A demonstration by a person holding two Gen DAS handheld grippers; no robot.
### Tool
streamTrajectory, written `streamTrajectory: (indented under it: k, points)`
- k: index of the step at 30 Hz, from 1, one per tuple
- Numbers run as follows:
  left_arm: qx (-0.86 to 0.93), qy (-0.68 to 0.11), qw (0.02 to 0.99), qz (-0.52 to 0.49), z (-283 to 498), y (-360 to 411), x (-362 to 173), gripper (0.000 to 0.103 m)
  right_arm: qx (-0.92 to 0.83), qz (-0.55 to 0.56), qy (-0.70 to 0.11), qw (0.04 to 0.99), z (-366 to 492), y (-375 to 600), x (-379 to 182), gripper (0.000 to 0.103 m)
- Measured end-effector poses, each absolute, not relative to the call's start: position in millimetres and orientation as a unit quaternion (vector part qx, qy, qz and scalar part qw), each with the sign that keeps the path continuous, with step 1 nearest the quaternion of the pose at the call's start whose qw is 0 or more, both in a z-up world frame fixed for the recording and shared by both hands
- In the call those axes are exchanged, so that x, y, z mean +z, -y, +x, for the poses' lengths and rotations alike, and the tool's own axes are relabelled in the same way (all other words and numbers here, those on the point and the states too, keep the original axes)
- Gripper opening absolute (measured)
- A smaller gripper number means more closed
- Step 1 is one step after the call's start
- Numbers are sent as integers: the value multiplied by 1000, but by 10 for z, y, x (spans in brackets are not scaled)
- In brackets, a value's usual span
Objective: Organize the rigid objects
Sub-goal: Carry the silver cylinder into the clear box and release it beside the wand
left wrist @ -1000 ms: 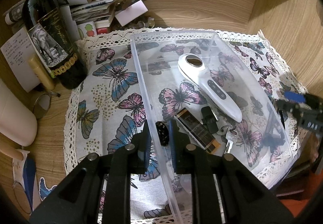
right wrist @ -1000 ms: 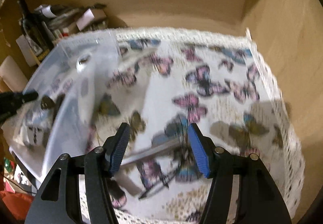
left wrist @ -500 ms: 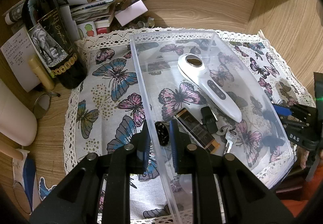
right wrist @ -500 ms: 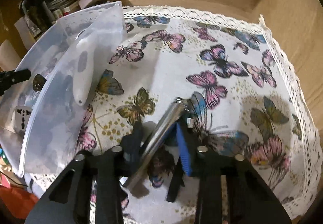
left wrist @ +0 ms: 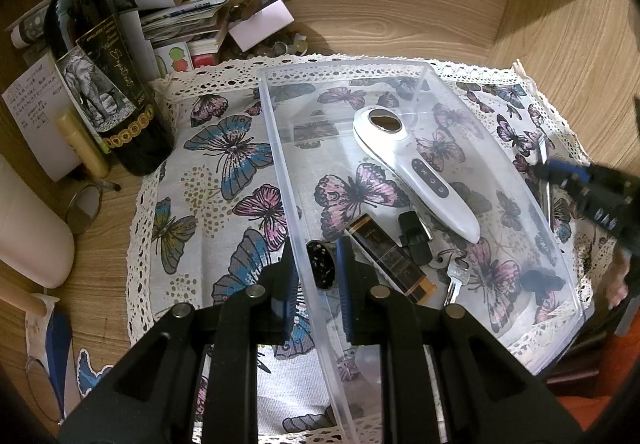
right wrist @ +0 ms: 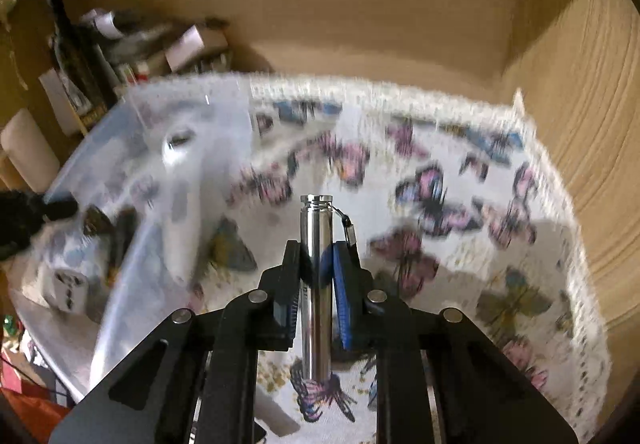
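Right wrist view: motion-blurred; butterfly-print lace-edged cloth (right wrist: 440, 184) and clear plastic bin (right wrist: 132, 172) smeared.
Bin contents: indistinct there.
Shiny metal cylinder (right wrist: 316, 284): lower end hidden behind gripper body.
Dark wine bottle (left wrist: 100, 76): neck cut off by top edge.

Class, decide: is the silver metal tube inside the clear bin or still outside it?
Outside. The right gripper grips the silver tube above the butterfly cloth, beside the clear bin.

The wooden desk (left wrist: 400, 4) is covered by a lace-edged butterfly-print cloth (left wrist: 224, 172); a dark wine bottle (left wrist: 104, 84) is stood near its far-left corner.
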State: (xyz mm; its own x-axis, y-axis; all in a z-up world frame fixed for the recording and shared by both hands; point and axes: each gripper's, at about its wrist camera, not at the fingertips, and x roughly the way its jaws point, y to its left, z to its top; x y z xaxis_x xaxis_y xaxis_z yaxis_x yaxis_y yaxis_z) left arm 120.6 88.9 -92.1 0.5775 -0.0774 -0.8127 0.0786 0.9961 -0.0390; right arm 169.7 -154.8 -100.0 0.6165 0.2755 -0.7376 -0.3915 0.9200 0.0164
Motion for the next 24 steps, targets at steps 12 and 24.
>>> streamTrajectory:
  k: [12,24]
  points:
    - [-44,-457,888,-1,1205,-897,-925,17,258,-84,-297,915,1561,1161,-351,14]
    - [-46,-458,888,-3,1207,-907,-921,17,323,-145,-304,884,1492,591,-456,14]
